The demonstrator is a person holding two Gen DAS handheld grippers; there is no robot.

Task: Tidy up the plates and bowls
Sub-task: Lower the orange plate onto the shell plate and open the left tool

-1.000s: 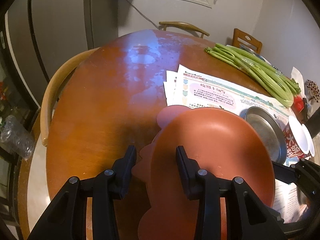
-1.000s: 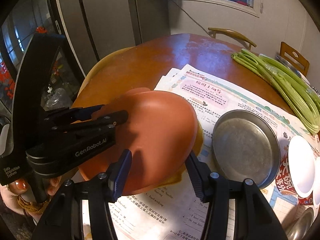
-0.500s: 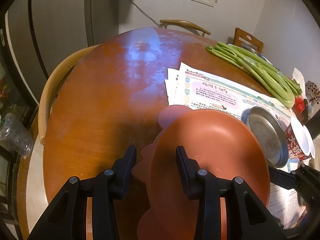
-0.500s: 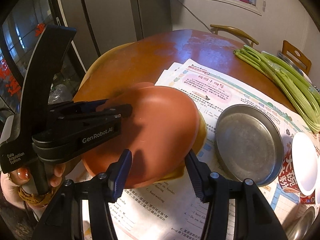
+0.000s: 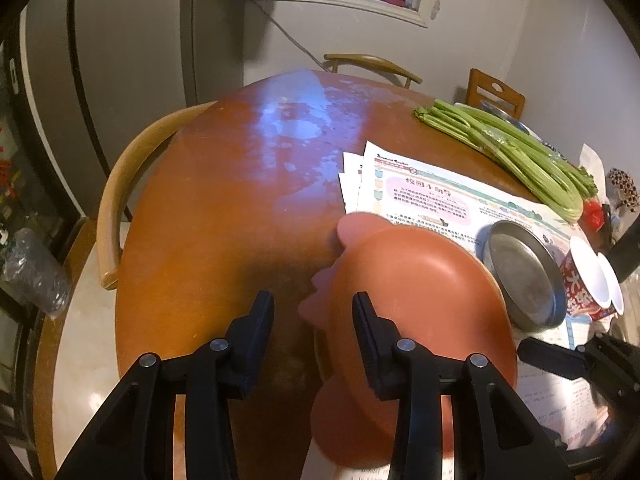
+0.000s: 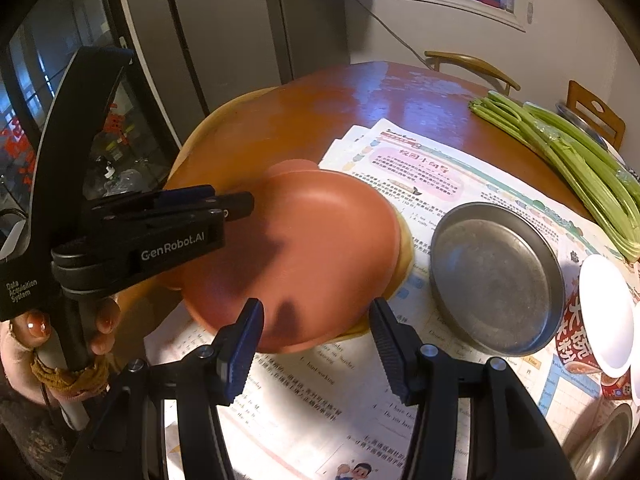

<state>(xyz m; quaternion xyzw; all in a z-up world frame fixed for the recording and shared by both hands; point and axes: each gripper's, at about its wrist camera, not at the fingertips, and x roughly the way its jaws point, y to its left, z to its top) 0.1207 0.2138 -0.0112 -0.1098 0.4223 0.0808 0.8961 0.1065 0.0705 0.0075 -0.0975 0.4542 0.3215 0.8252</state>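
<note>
Both claws gape: left gripper (image 5: 313, 314) parted, its right finger (image 5: 370, 332) over the terracotta plate's (image 5: 420, 300) rim, contact unclear; right gripper (image 6: 316, 340) parted just before that plate, steel dish (image 6: 494, 276) ahead-right; only the right view shows a yellow plate (image 6: 406, 256) beneath.

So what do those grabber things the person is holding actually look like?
Both are matte black plastic. The right tool has two ribbed pads on angular arms with silver pivot bolts. The left tool carries white lettering, "GenRobot.AI" and "Data Acquisition System". The hand gripping its handle has orange-painted nails and a mustard scrunchie on the wrist.
</note>
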